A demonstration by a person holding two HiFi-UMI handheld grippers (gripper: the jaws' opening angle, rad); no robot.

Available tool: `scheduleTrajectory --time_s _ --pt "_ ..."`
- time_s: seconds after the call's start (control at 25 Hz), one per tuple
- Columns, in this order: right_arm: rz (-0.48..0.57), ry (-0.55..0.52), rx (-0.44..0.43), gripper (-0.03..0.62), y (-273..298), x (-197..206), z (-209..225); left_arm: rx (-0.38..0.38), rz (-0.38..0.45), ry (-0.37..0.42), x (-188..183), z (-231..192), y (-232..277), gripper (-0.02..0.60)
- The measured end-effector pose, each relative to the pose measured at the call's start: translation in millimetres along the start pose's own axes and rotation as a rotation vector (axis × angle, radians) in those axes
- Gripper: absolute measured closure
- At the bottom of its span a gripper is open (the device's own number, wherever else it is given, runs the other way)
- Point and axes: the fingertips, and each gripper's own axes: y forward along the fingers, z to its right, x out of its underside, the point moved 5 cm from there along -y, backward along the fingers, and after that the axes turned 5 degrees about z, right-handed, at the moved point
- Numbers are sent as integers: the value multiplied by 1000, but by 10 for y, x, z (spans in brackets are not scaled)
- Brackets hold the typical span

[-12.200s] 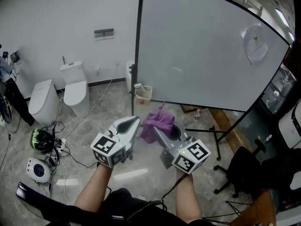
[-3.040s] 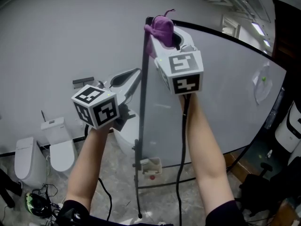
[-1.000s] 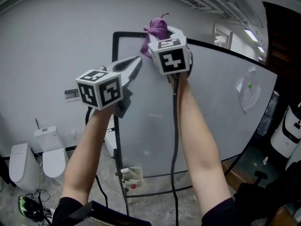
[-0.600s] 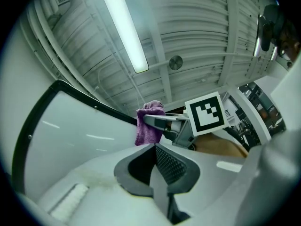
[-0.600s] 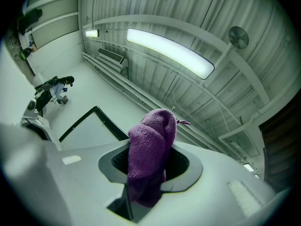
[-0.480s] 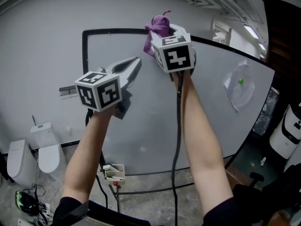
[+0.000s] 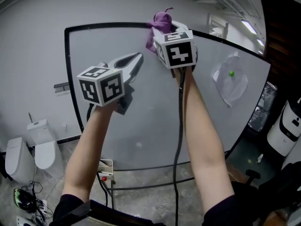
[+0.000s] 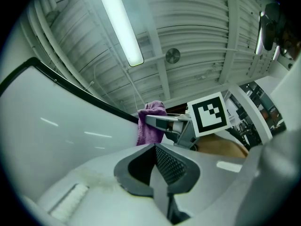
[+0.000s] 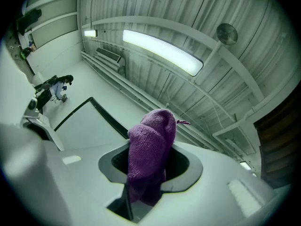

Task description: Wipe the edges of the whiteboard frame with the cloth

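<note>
Up at the whiteboard frame (image 7: 108, 25), the right hand-held gripper (image 9: 148, 168) clamps the cloth (image 9: 153, 138); press firmly, slide steadily (left hand-held gripper (image 7: 138, 57) closed, empty).

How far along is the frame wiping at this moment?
Done: the purple cloth is clamped in the right tongs and raised to the top of the whiteboard frame. In hand: the cloth sits at that top edge; the left tongs are shut and empty. Left: the left edge and bottom edge lie far from the cloth; which stretches are clean cannot be told.
</note>
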Motion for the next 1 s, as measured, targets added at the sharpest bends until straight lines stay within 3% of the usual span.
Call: scheduleTrajectory --time_s 1.0 --pt "-65 13 151 448 -402 449 904 203 31 -66 367 326 601 580"
